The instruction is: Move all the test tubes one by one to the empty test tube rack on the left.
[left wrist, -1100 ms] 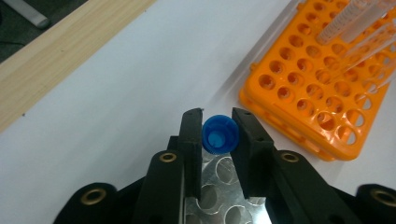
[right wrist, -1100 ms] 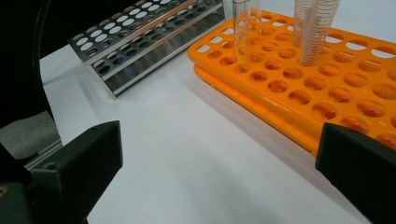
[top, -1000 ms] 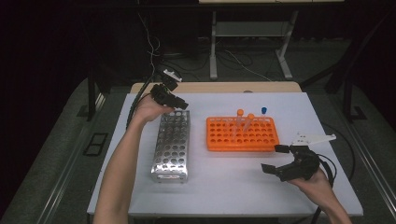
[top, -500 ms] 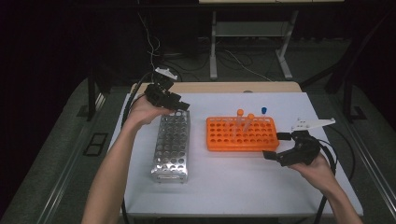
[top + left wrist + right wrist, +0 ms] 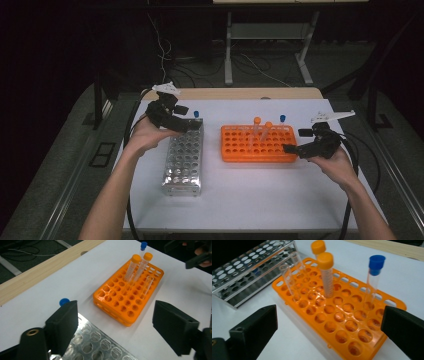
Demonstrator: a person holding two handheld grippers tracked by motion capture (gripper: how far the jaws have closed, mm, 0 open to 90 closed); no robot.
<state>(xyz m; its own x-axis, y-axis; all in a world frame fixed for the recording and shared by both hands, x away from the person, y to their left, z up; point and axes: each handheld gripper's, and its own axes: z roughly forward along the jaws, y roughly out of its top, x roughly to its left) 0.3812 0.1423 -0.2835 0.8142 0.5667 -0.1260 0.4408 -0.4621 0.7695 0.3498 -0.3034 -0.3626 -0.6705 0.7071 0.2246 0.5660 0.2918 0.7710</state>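
My left gripper (image 5: 185, 120) hovers at the far left corner of the metal rack (image 5: 184, 155). Its jaws have just been opening and stand open with nothing between them (image 5: 115, 308). A blue-capped tube (image 5: 196, 114) stands in that corner of the rack, and its cap (image 5: 64, 301) shows just beside one jaw. My right gripper (image 5: 296, 140) is open at the right end of the orange rack (image 5: 252, 150), facing it with nothing between its jaws (image 5: 329, 312). The orange rack (image 5: 342, 322) holds two orange-capped tubes (image 5: 325, 272), a blue-capped tube (image 5: 374, 275) and clear uncapped tubes (image 5: 288, 280).
Both racks sit on a white table (image 5: 260, 195); a wooden strip (image 5: 235, 93) runs along its far edge. Cables trail from both grippers off the table's sides. A dark floor and a stand's legs (image 5: 227, 55) lie beyond.
My left gripper opened and drew back to the left, leaving the blue-capped tube upright in the metal rack. My right gripper moved away from the near edge, up to the orange rack's right end.
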